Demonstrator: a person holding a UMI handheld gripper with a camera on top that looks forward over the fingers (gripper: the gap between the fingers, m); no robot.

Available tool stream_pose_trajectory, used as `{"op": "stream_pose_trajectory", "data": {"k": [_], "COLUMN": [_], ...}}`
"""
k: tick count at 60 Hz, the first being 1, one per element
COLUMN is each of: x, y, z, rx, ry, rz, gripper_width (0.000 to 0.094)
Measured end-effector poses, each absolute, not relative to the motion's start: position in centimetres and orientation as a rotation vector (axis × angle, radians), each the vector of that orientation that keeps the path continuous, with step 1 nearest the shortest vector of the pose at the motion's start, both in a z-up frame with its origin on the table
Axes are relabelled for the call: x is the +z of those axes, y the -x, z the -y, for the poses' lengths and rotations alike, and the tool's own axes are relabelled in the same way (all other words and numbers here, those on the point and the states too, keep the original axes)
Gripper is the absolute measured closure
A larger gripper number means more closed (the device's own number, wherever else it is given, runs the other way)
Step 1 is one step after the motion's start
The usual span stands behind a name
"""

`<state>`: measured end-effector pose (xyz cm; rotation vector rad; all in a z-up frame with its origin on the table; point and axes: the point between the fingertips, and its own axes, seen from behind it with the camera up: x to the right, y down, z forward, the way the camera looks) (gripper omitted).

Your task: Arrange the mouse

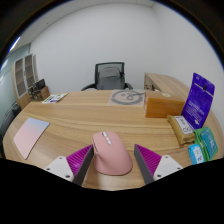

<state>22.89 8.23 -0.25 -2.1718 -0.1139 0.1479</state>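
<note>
A pink computer mouse (112, 152) lies on the wooden table (80, 115), pointing away from me. It stands between the fingers of my gripper (112, 165), which is open. The left purple pad (76, 160) sits close against the mouse's side. A strip of bare wood shows between the mouse and the right pad (148, 160). The near end of the mouse is hidden below the fingers.
A pale pink mouse mat (30, 135) lies to the left. A coiled white cable (127, 97) and a cardboard box (165, 95) sit farther back. At the right are a purple package (200, 100), a small box (182, 130) and green packets (205, 145). An office chair (110, 75) stands behind the table.
</note>
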Motion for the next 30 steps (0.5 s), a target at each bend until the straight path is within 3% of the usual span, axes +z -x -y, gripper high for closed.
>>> {"op": "stream_pose_trajectory", "data": {"k": [25,29,30], "x": [-0.8,-0.9,-1.0], "y": [-26.0,-26.0,-25.9], "z": [-12.5,-12.5,-12.5], "rx": [0.070,0.045,0.047], "ry": [2.174,2.179,2.180], "rz": [0.044,0.043,0.043], "gripper_width": [0.0107,0.0203,0.0310]}}
